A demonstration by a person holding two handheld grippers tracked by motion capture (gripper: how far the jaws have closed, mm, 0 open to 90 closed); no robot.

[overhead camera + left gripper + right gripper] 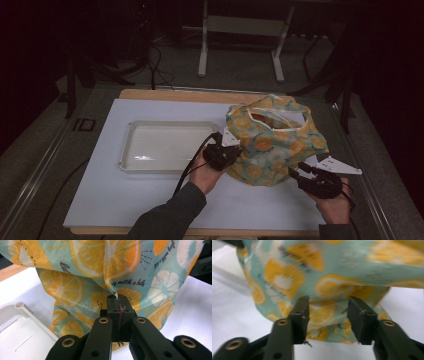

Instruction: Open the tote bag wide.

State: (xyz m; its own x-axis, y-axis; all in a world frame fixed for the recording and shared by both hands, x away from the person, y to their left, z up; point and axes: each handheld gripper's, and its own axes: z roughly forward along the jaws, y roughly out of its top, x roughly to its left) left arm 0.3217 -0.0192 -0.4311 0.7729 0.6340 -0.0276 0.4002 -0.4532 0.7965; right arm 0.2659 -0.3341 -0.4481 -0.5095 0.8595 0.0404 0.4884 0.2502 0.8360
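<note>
A cloth bag (272, 142) printed with orange and lemon slices on pale teal stands on the white board, its mouth open at the top. Something brownish shows inside the mouth. My left gripper (234, 151) is at the bag's left side. In the left gripper view it (117, 302) is shut on a pinched fold of the bag (105, 267). My right gripper (299, 170) sits low at the bag's right front corner. In the right gripper view it (328, 307) is open, with the bag's lower edge (324, 312) just beyond its fingertips.
A shallow white tray (127, 145) lies on the board left of the bag, close to my left hand; its corner (20, 306) appears in the left gripper view. The white board (125, 200) rests on a wooden table. Table legs and cables stand on the floor behind.
</note>
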